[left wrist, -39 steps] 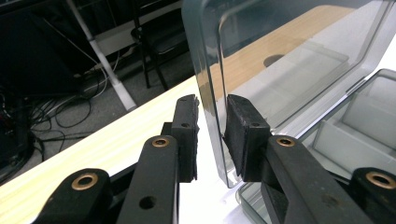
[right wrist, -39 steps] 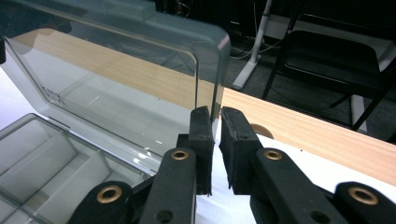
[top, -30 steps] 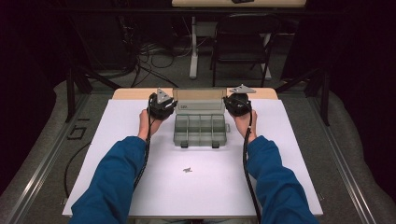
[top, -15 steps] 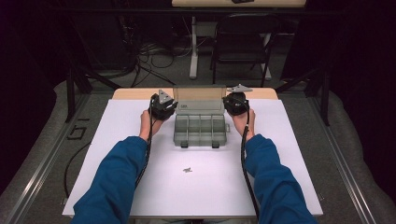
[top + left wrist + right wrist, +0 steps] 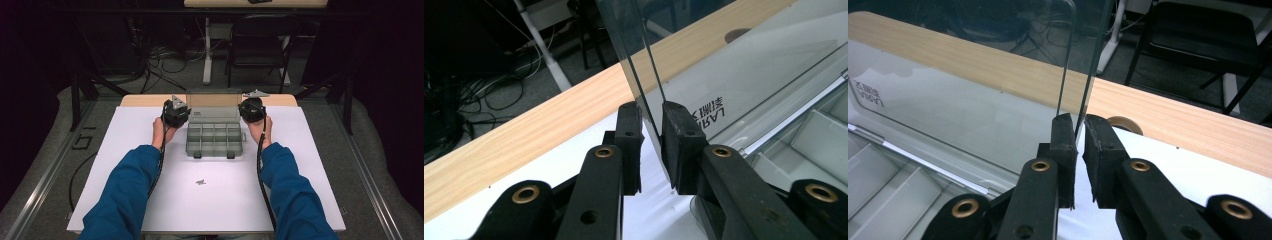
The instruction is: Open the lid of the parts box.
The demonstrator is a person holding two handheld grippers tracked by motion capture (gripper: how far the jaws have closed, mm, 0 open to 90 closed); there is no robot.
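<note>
The organizer box (image 5: 214,137) is sitting at the far middle of the table (image 5: 125,150), its clear lid (image 5: 214,102) standing raised. The left claw (image 5: 651,145) has just been closing on the lid's left edge; the right claw (image 5: 1079,150) is pinching its right edge

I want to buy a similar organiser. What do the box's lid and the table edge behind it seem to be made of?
The lid looks like clear, smoke-tinted plastic with a glossy finish: the table shows through it and it reflects light. The table edge looks like pale wood or wood-look laminate, matte, with fine grain lines; which one is hard to say.
</note>
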